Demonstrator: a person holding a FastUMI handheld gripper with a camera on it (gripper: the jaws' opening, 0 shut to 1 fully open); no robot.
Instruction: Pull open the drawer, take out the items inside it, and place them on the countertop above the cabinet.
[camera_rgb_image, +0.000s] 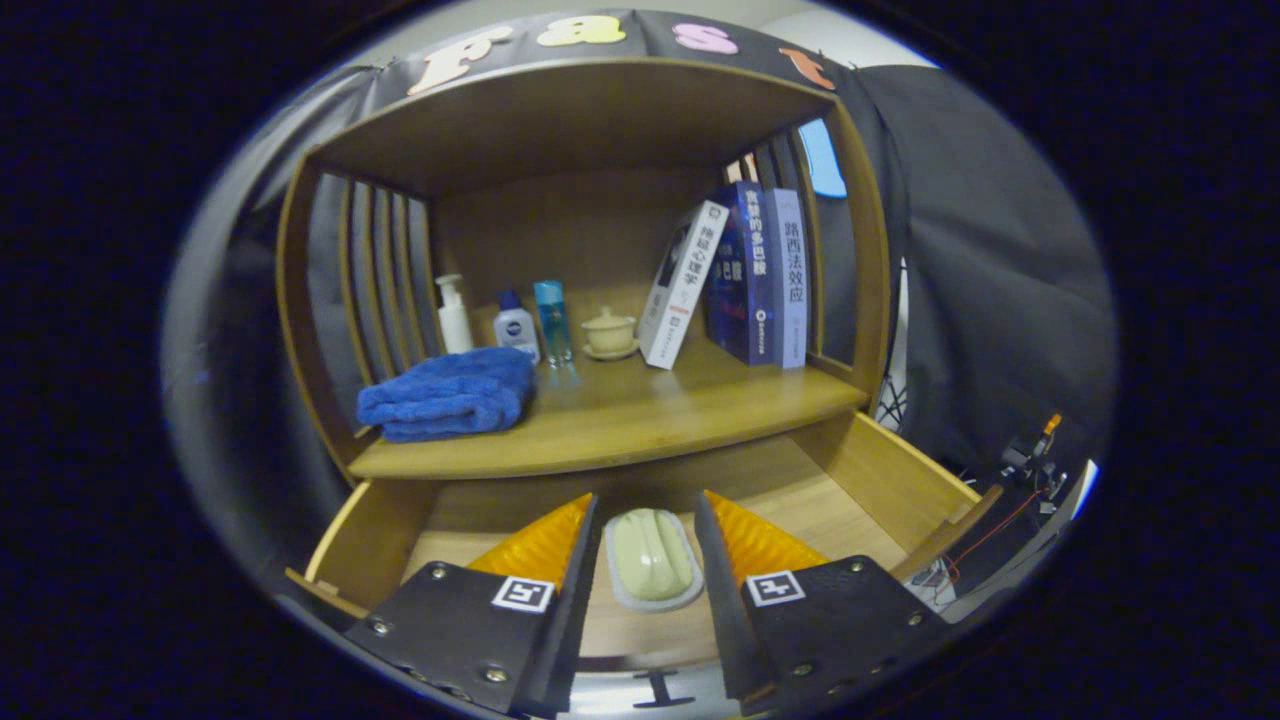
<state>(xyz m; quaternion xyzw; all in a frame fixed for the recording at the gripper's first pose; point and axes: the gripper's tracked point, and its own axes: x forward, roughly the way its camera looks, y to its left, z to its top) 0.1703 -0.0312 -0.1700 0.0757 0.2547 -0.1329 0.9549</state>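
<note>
The drawer (880, 480) is pulled open below the countertop (640, 420). A pale soap in its dish (652, 558) is seen lying on the drawer floor, between the fingers of the gripper (648, 530), which are held apart and not touching it. On the countertop, a folded blue towel (450, 395) lies at the left, bottles (515, 325) and a lidded cup (609, 331) stand farther back, and books (745, 275) lean at the right.

A staged home booth: wooden cabinet (600, 440) holding books (745, 275), toiletries (515, 325), towel (450, 392).
</note>
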